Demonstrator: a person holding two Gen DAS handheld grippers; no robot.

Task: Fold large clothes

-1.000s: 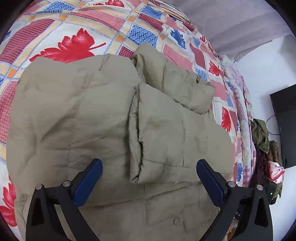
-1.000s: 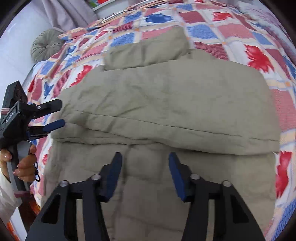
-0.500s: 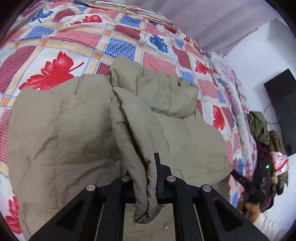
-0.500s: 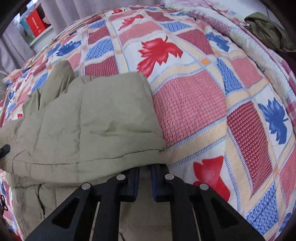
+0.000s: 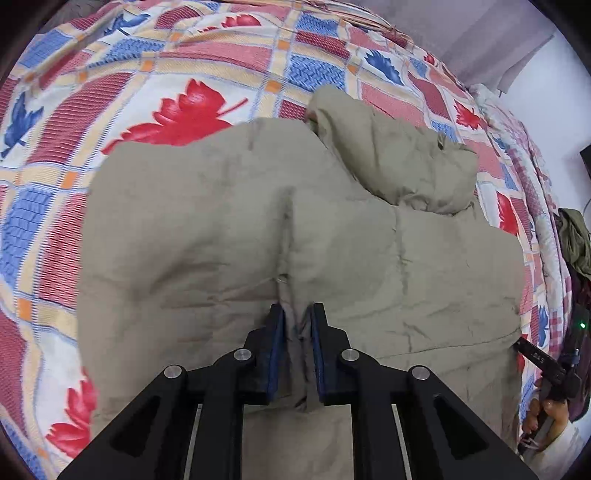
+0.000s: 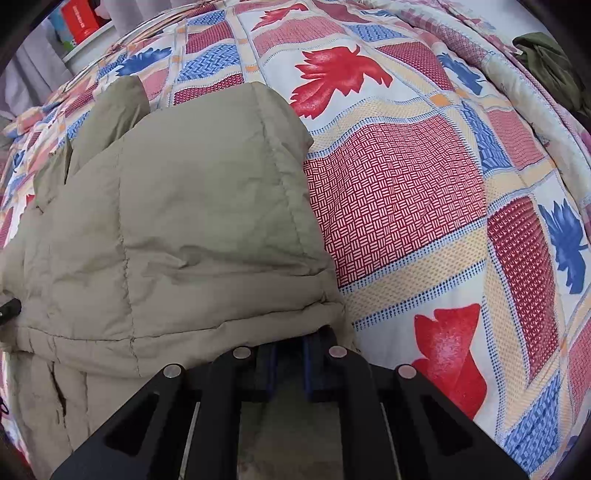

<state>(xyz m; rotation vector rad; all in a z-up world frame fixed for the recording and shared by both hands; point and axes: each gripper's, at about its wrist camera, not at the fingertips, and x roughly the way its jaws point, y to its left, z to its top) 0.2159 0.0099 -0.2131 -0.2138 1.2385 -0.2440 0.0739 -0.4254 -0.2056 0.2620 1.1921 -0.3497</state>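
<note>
A large khaki padded jacket (image 5: 221, 229) lies partly folded on a patchwork bedspread (image 5: 184, 110), its hood bunched at the far right. My left gripper (image 5: 297, 314) points steeply down and pinches a ridge of the jacket's fabric between its blue pads; its jaws are opening slightly. In the right wrist view the jacket (image 6: 184, 221) fills the left half. My right gripper (image 6: 288, 343) is shut on its near right corner, the fingertips tucked under the folded edge. The right gripper (image 5: 543, 365) also shows at the left wrist view's right edge, held by a hand (image 5: 546, 413).
The bedspread (image 6: 406, 203) lies bare to the right of the jacket. Dark green clothes (image 6: 550, 62) are heaped at the bed's far edge. A red box (image 6: 79, 18) stands on a shelf beyond the bed, near a curtain.
Both grippers went from open to closed on the jacket. The right gripper moved from the jacket's middle to its right corner. The left gripper's pinched flap now lies lower and flatter.
</note>
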